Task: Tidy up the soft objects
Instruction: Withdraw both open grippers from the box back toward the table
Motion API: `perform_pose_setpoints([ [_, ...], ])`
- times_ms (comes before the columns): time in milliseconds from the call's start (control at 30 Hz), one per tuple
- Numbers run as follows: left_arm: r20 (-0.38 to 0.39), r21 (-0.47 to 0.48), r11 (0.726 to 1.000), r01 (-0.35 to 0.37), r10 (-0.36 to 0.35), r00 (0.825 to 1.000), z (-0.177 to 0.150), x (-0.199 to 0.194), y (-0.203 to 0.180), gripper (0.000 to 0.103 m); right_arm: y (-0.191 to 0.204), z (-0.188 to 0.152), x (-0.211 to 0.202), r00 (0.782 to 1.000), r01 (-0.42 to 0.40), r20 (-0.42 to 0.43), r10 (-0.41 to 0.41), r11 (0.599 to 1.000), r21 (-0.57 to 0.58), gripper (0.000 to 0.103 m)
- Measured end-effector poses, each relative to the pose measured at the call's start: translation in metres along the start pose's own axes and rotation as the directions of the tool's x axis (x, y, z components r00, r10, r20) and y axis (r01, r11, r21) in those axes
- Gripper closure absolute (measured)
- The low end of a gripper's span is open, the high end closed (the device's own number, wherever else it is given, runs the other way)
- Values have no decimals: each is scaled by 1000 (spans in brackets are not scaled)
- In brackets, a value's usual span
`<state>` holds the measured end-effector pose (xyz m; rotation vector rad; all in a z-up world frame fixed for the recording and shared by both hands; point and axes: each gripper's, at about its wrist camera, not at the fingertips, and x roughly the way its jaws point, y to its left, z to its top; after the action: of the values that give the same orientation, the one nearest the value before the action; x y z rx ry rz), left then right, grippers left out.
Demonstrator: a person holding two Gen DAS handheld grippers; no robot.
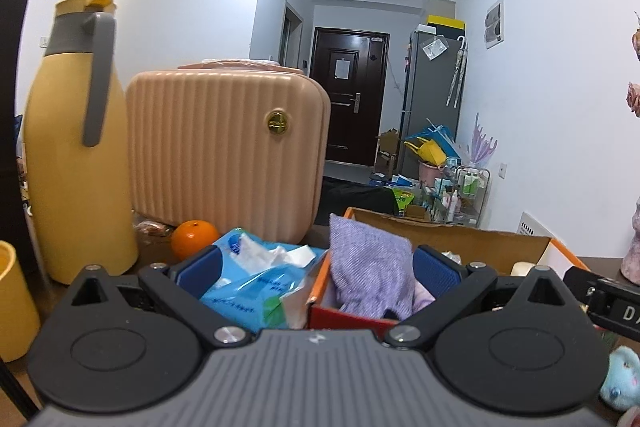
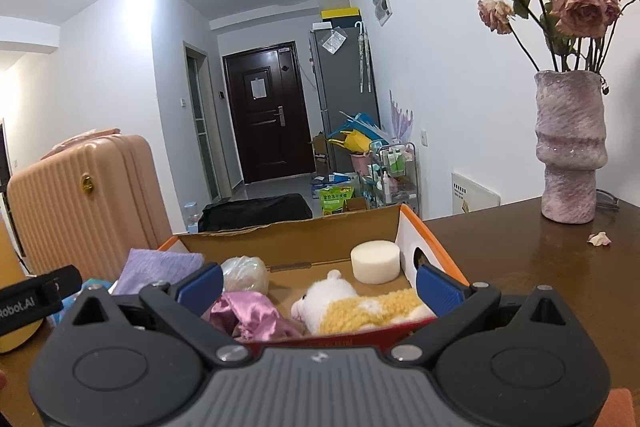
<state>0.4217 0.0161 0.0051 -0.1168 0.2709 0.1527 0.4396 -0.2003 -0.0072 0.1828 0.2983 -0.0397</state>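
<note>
An open cardboard box with an orange rim (image 2: 412,219) sits on the brown table. In it lie a white and yellow plush toy (image 2: 360,309), a pink satin cloth (image 2: 248,319), a white foam round (image 2: 375,261) and a clear bag (image 2: 245,273). A purple knit cloth (image 1: 370,267) hangs over the box's left rim; it also shows in the right wrist view (image 2: 156,269). My right gripper (image 2: 318,285) is open over the box's near edge, empty. My left gripper (image 1: 316,269) is open, straddling the purple cloth and a blue tissue pack (image 1: 256,283).
A pink ribbed case (image 1: 228,151), a yellow thermos jug (image 1: 76,147) and an orange (image 1: 194,239) stand at the left. A yellow cup (image 1: 12,303) is at the near left. A vase of dried roses (image 2: 570,147) stands at the right. A blue plush (image 1: 622,379) lies near right.
</note>
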Motion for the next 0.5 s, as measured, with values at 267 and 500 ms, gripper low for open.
perform_pose_setpoints([
  [267,-13,9,1000,-12,12,1000,-9,-26,16,0,1,-12,-35,1000,-3,26,5,999,-51,0],
  [500,-21,24,1000,-10,11,1000,-17,-52,26,0,0,-25,-65,1000,-5,30,8,995,-98,0],
])
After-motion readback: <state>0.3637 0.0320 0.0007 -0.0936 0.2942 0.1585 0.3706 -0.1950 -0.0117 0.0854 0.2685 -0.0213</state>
